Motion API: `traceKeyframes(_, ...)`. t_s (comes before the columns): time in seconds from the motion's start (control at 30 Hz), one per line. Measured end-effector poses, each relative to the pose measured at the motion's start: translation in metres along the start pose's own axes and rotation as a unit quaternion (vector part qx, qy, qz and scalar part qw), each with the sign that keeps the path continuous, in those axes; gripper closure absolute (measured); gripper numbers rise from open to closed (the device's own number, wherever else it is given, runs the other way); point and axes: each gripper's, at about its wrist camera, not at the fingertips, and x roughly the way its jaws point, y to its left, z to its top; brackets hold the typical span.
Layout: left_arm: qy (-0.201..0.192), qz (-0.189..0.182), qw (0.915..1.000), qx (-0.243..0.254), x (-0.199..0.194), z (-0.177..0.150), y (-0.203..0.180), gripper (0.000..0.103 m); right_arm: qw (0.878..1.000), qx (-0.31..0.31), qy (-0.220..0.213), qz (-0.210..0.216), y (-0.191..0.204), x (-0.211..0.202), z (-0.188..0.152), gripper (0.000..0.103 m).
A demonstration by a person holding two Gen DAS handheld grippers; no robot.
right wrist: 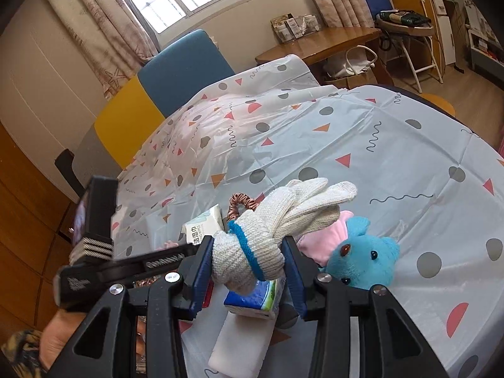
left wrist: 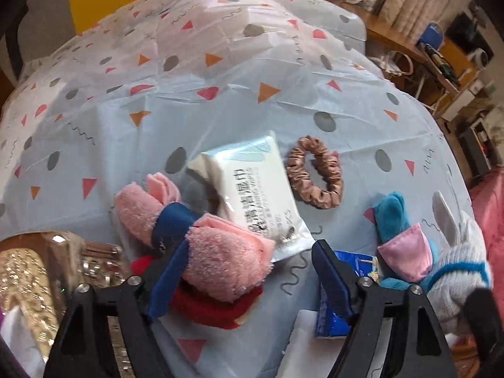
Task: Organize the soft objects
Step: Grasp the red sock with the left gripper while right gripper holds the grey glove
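My left gripper is open above the table, its left finger against a rolled pink towel that lies on a red towel. A white wet-wipes pack and a brown satin scrunchie lie just beyond. My right gripper is shut on a knotted white knit glove with a blue cuff band, held above a blue tissue packet. The glove also shows in the left wrist view. A blue plush toy with a pink ear lies right of the glove.
A patterned plastic cloth covers the table. A glittery container stands at the left edge. A white folded cloth lies under the tissue packet. Blue and yellow chair backs, a wooden desk and a stool stand beyond the table.
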Motion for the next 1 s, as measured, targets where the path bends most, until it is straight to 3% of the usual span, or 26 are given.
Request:
traceKeyframes(0.17,-0.009,-0.091,0.9947,0.045,-0.005,-0.019,-0.025,0.025,1.000,0.014,-0.006,-0.004,-0.005,-0.001,0.001,0.060)
traceKeyframes(0.3,-0.002,-0.133,0.9893,0.061,-0.019,-0.025,-0.032,0.028,1.000,0.026,-0.013,-0.005,-0.009,-0.005,0.001,0.060)
traceKeyframes(0.53,0.007,-0.105,0.9921,0.067,-0.049,-0.007,-0.010,0.029,0.999,0.041,-0.012,-0.005,-0.015,-0.005,0.003,0.060)
traceKeyframes(0.67,0.022,-0.073,0.9894,0.124,-0.062,-0.011,-0.007,0.037,0.999,0.044,-0.010,-0.004,-0.016,-0.005,0.002,0.060)
traceKeyframes(0.77,0.036,-0.034,0.9768,0.209,-0.067,-0.022,-0.016,0.043,0.999,0.048,-0.007,-0.005,-0.018,-0.004,0.002,0.060)
traceKeyframes(0.87,0.042,0.006,0.9509,0.307,-0.069,-0.041,-0.026,0.043,0.999,0.050,-0.005,-0.004,-0.019,-0.004,0.002,0.060)
traceKeyframes(0.93,0.049,0.024,0.9292,0.366,-0.064,-0.057,-0.033,0.043,0.999,0.047,-0.004,-0.005,-0.018,-0.004,0.002,0.060)
traceKeyframes(1.0,0.046,0.038,0.9145,0.400,-0.056,-0.069,-0.038,0.043,0.999,0.044,-0.003,-0.006,-0.017,-0.003,0.002,0.060)
